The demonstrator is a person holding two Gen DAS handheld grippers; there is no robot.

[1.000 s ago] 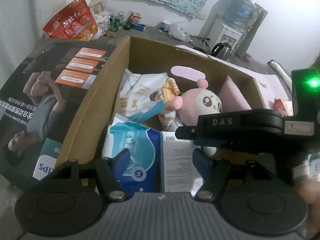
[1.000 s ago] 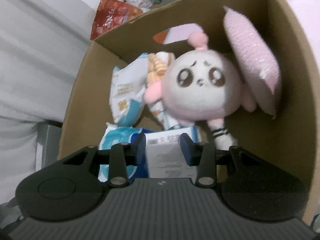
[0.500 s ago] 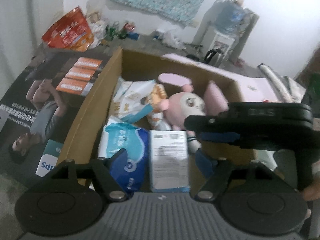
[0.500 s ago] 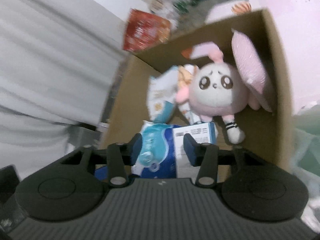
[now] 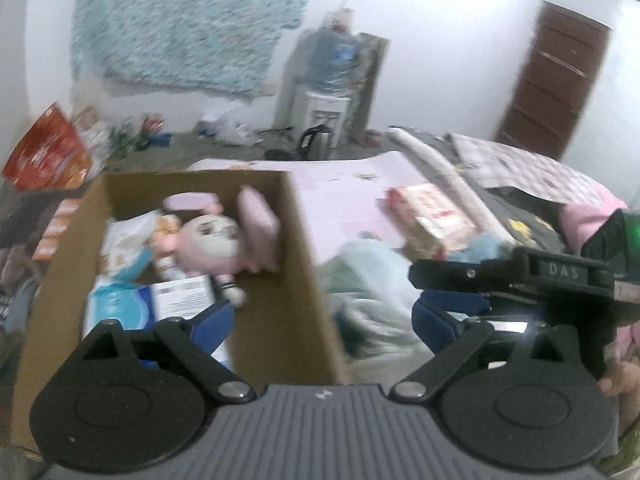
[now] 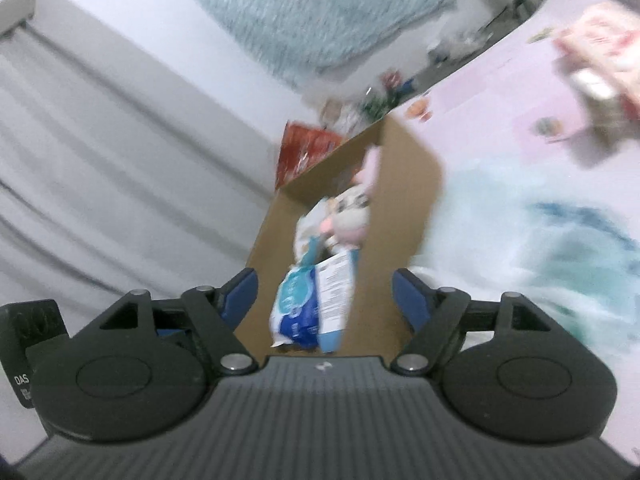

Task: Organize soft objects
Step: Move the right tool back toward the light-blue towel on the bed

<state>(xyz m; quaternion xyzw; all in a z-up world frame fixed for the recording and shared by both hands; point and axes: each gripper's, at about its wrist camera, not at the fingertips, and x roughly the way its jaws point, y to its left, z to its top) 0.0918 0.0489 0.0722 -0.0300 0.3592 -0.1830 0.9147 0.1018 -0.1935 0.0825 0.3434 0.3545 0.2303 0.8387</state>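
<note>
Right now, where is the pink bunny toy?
In the left wrist view, the pink bunny toy lies inside the cardboard box, beside the pink cushion.

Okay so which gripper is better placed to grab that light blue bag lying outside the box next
Probably right. The right gripper is open and empty, with the blue bag just beside it. The left gripper, also open, straddles the cardboard box wall.
</note>
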